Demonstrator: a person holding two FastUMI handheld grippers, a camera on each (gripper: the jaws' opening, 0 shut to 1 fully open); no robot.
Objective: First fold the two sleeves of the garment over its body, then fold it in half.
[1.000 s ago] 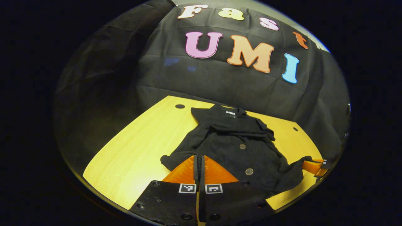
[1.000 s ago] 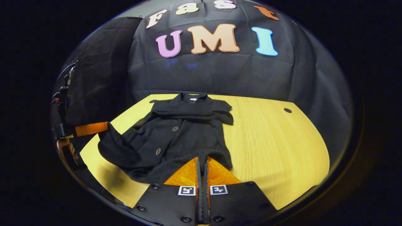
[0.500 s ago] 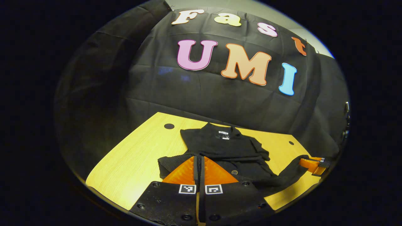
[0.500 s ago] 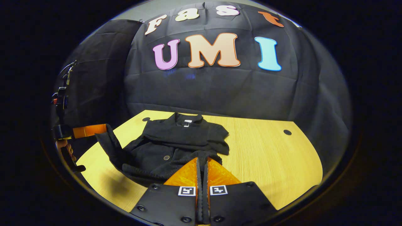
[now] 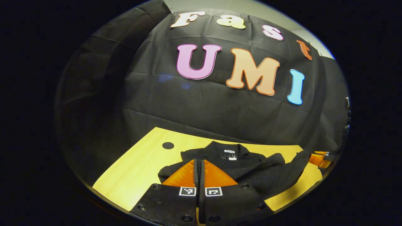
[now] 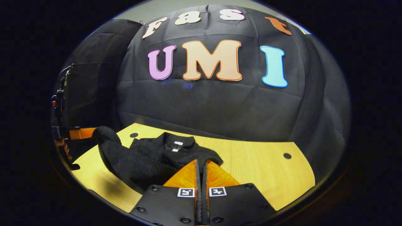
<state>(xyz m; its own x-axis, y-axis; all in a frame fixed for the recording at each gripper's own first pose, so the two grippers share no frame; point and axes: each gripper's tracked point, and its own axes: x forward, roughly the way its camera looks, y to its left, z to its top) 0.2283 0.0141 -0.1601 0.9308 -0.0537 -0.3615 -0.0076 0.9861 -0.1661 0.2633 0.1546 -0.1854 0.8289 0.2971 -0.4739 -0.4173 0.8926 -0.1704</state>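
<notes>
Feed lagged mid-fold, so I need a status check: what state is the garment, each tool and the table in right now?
Garment: sleeves folded in, hem lifted off the table toward the collar, half-fold unfinished.
Left tool: shut on the garment's hem.
Right tool: shut on the garment's hem.
Table: garment's collar end rests on it.

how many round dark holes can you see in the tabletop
2. One hole sits near the table's far right corner; the other hole near its far left corner, just left of the garment. The cloth may hide more.
</notes>
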